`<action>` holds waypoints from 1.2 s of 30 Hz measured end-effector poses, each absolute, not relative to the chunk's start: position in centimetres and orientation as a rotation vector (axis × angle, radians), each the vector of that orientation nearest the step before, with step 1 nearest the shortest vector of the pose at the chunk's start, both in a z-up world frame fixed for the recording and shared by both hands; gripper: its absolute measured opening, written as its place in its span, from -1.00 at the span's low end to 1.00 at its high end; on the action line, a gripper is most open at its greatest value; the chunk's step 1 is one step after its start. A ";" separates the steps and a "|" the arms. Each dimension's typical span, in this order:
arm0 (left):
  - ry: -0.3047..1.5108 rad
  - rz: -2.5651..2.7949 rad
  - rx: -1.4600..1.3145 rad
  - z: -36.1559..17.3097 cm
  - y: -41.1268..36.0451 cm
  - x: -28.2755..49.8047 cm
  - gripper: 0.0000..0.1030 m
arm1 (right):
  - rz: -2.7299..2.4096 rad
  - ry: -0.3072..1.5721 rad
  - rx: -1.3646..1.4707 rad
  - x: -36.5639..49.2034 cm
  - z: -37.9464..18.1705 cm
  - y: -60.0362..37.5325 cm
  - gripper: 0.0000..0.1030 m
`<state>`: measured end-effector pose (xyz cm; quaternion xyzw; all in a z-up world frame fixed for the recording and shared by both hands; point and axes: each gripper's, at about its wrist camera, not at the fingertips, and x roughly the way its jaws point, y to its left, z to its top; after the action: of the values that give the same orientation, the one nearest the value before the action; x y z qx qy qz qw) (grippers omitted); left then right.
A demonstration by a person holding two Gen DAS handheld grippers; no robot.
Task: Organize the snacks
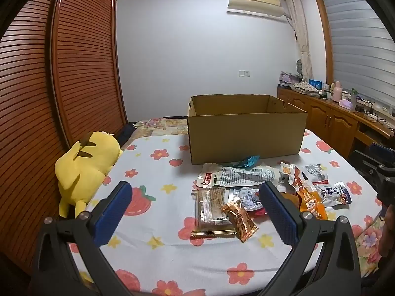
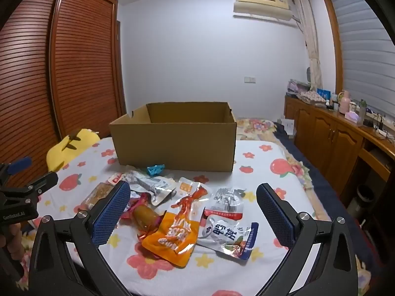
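An open cardboard box [image 1: 246,138] [image 2: 172,145] stands on a bed with a flowered sheet [image 1: 158,236]. Several snack packets lie in front of it: a clear brown bar pack [image 1: 209,212], a copper wrapper [image 1: 239,218], a long white pack [image 1: 237,176], a teal wrapper [image 1: 248,160] [image 2: 155,169], an orange pouch [image 2: 175,229] and a white-and-blue pouch [image 2: 229,234]. My left gripper [image 1: 195,192] hovers open over the left of the pile, holding nothing. My right gripper [image 2: 193,193] hovers open above the orange and white pouches, holding nothing.
A yellow plush toy [image 1: 86,165] lies at the bed's left edge beside a slatted wooden wardrobe [image 1: 74,61]. A wooden cabinet [image 2: 328,135] with bottles and clutter runs along the right wall. The other gripper shows at each view's edge, the left one [image 2: 22,192].
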<state>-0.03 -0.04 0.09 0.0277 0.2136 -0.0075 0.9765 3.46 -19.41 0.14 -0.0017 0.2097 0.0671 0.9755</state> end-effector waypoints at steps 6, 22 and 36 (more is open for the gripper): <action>0.437 -0.014 0.052 -0.2 0.1 0.1 1.00 | 0.138 0.419 -0.002 3.4 0.1 -19.4 1.00; 0.430 -0.014 0.051 0.5 0.3 -0.1 1.00 | 0.136 0.420 -0.003 3.4 -0.1 -19.4 1.00; 0.422 -0.014 0.048 1.0 0.3 -0.2 1.00 | 0.136 0.419 -0.003 3.4 -0.1 -19.3 1.00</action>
<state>-0.21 0.29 1.04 0.0240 0.2095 -0.0071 0.9775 3.35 -19.34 -0.15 -0.0013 0.2080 0.0675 0.9758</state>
